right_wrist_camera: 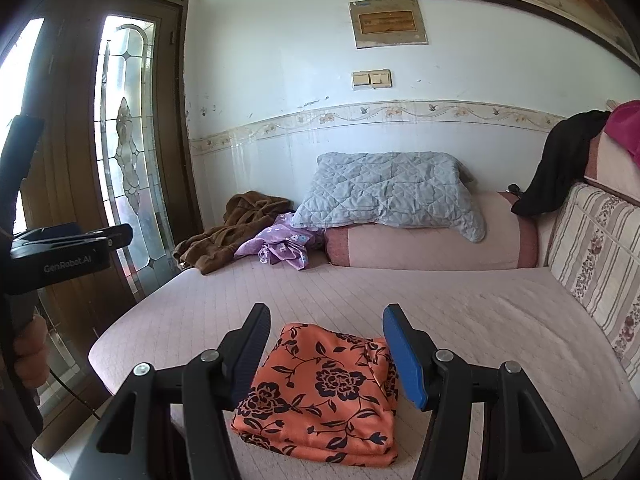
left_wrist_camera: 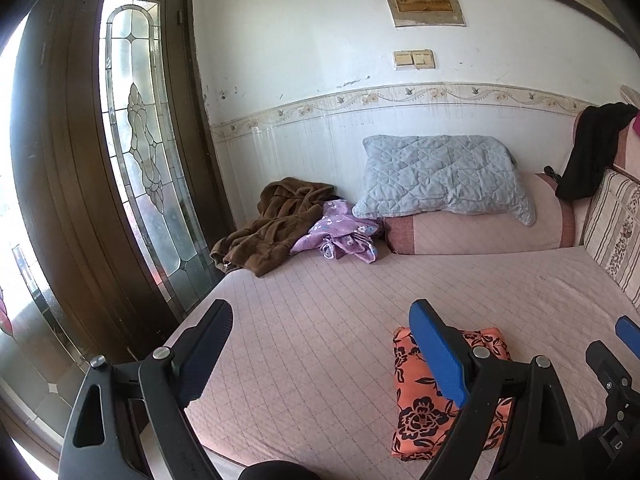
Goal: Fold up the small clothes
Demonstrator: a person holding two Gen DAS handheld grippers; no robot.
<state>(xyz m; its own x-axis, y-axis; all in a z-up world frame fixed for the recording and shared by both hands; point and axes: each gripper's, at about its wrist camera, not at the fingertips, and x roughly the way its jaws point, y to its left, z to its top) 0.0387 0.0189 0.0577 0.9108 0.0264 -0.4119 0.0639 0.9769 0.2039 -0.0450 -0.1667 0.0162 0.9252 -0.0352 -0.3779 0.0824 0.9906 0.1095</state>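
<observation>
I read "GenRobot.AI" on my left tongs (right_wrist_camera: 60, 256); both tongs released above the folded floral cloth (right_wrist_camera: 320, 392) near the quilted bed's (right_wrist_camera: 460, 300) front edge.

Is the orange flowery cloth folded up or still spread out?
Folded. The orange flowery cloth lies on the bed as a small neat rectangle, with stacked layers showing along its near edge. Neither gripper holds it.

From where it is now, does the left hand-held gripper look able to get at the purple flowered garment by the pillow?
Probably yes. The left hand-held gripper is open and empty, and only bare bed cover lies between it and the purple flowered garment. It would need a long reach forward.
</observation>
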